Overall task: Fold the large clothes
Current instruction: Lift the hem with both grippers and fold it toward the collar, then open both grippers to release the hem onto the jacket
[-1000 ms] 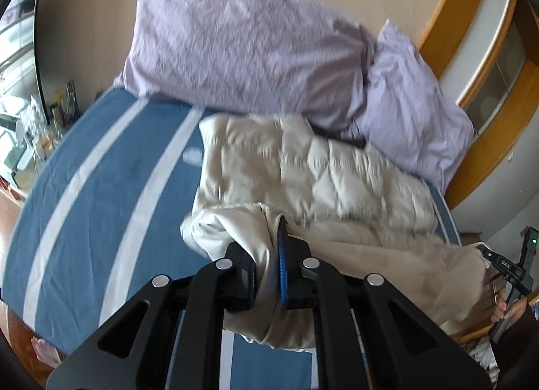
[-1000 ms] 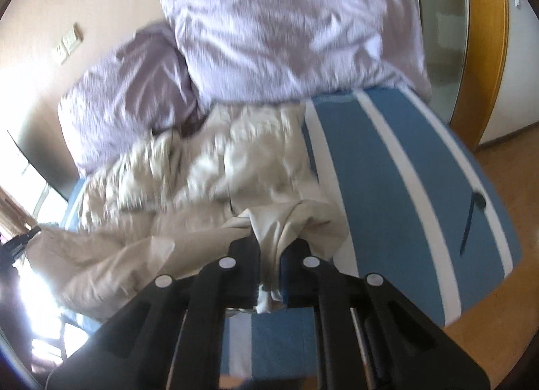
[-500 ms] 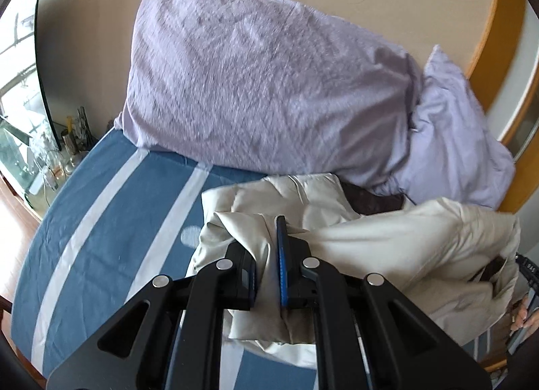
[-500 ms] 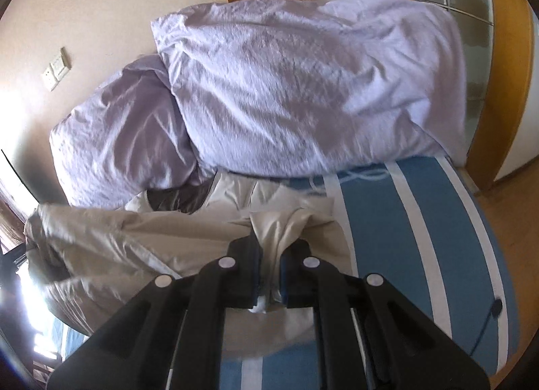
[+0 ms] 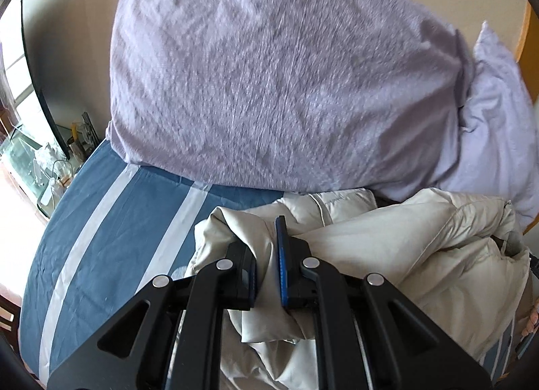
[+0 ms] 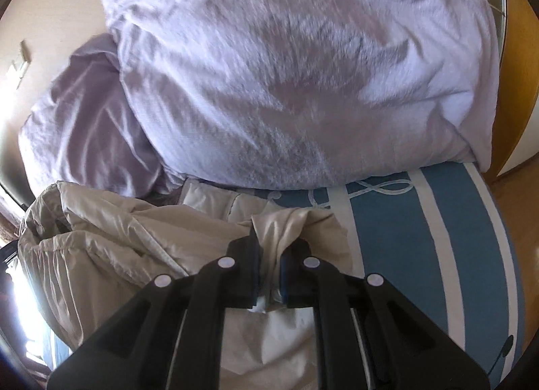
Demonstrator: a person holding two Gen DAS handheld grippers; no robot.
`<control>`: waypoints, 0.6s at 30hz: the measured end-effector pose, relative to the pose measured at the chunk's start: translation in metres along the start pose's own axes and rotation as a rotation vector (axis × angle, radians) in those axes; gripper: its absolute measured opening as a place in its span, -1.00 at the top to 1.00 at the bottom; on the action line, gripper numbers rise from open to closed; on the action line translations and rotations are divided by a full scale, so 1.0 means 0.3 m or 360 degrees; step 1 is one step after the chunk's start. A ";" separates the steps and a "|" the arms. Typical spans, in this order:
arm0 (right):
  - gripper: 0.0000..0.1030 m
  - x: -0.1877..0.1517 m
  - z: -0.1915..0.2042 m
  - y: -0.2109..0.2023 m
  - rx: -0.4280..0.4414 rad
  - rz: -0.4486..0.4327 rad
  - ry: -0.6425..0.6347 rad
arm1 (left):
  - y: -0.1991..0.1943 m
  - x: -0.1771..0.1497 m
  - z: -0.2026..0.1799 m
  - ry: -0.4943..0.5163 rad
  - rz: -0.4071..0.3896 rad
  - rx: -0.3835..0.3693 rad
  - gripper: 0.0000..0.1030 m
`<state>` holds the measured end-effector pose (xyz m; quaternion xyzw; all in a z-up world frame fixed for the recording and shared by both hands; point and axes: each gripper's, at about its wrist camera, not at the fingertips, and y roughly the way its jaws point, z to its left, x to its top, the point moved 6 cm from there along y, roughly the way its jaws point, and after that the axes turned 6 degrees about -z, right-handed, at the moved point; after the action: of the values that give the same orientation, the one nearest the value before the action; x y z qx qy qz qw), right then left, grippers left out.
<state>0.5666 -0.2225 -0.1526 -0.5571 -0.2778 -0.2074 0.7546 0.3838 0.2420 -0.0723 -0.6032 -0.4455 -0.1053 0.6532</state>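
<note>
A cream puffy quilted jacket lies bunched on the blue bed with white stripes, close under the lilac pillows. My left gripper is shut on a fold of the jacket's edge at its left side. In the right wrist view the jacket spreads to the left, and my right gripper is shut on another fold of its edge at its right side. The lower half is folded up over the upper half; the quilted part under it is mostly hidden.
Two large lilac pillows lean on the beige wall behind the jacket. A glass bedside stand with small items is left of the bed. Wooden frame and floor are to the right. A wall switch is at left.
Both grippers have carried the jacket's lower edge forward toward the pillows, folding it over the quilted upper half. The pillows now fill the views and less quilted fabric shows.
</note>
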 end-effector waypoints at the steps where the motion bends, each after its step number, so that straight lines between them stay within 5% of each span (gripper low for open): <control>1: 0.81 0.000 -0.003 0.016 -0.0008 0.0008 0.0008 | 0.016 0.002 -0.003 -0.0001 0.0009 0.0009 0.83; 12: 0.67 -0.027 -0.034 0.227 -0.0105 0.0189 0.0155 | 0.244 -0.022 -0.011 -0.0058 0.0186 0.0155 0.79; 18: 0.47 -0.023 -0.047 0.195 -0.0066 0.0214 0.0259 | 0.258 -0.012 0.007 -0.0166 0.0267 0.0087 0.66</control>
<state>0.6004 -0.2188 -0.2027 -0.5714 -0.1732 -0.2066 0.7752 0.4330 0.2619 -0.1288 -0.6250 -0.4294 -0.0063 0.6519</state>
